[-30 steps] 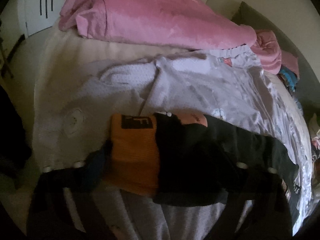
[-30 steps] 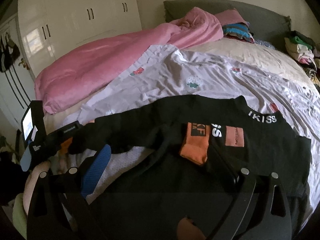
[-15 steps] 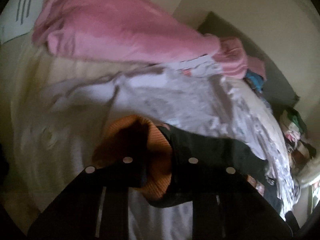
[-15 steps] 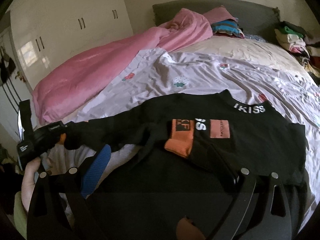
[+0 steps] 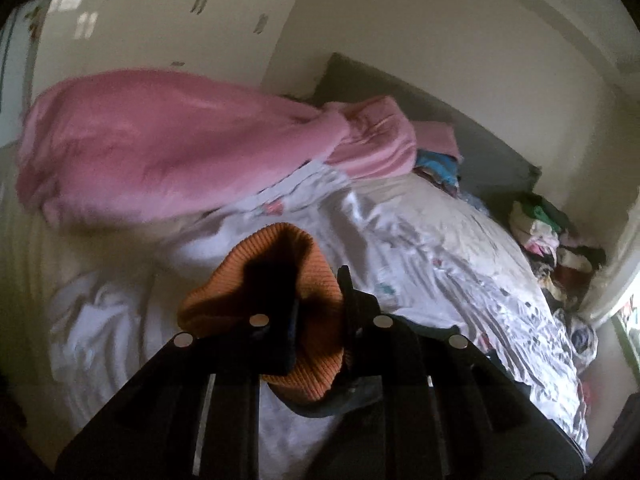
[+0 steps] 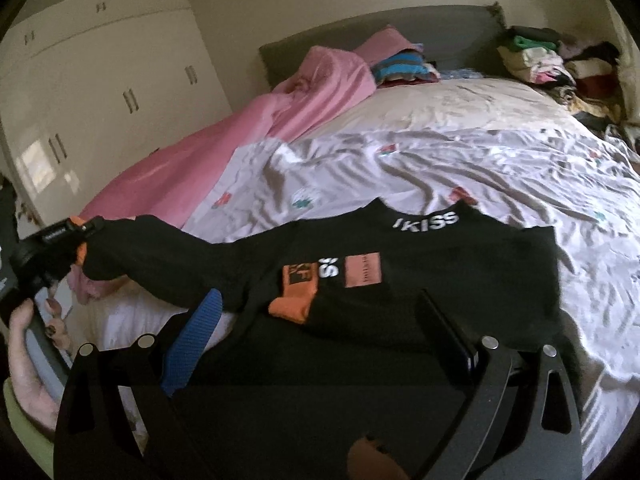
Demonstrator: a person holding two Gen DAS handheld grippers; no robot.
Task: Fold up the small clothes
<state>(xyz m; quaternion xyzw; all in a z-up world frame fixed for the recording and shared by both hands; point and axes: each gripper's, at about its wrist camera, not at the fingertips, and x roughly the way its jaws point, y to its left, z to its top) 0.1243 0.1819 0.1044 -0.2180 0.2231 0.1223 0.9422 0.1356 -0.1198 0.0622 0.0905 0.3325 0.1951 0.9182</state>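
Note:
A black long-sleeved top [image 6: 420, 280] with white lettering at the neck lies flat on the bed. One orange cuff [image 6: 294, 300] is folded onto its chest. My left gripper [image 5: 316, 294] is shut on the other sleeve's orange cuff [image 5: 280, 264] and holds it off the bed. In the right wrist view the left gripper [image 6: 76, 244] sits at the far left with the sleeve stretched out to it, a person's hand [image 6: 24, 320] on its handle. My right gripper [image 6: 320, 320] is open just above the top's lower part, its fingers wide apart and gripping nothing.
A pink duvet [image 6: 180, 160] is heaped along the bed's left side. The pale patterned sheet [image 6: 480, 168] is wrinkled. Folded clothes [image 6: 404, 66] lie at the grey headboard, and a bigger pile [image 6: 552, 60] at the far right corner. White wardrobes [image 6: 100, 80] stand to the left.
My left gripper has shut on the orange cuff and lifted it, so the sleeve rises off the bed. The right gripper has shifted sideways over the top and stays open.

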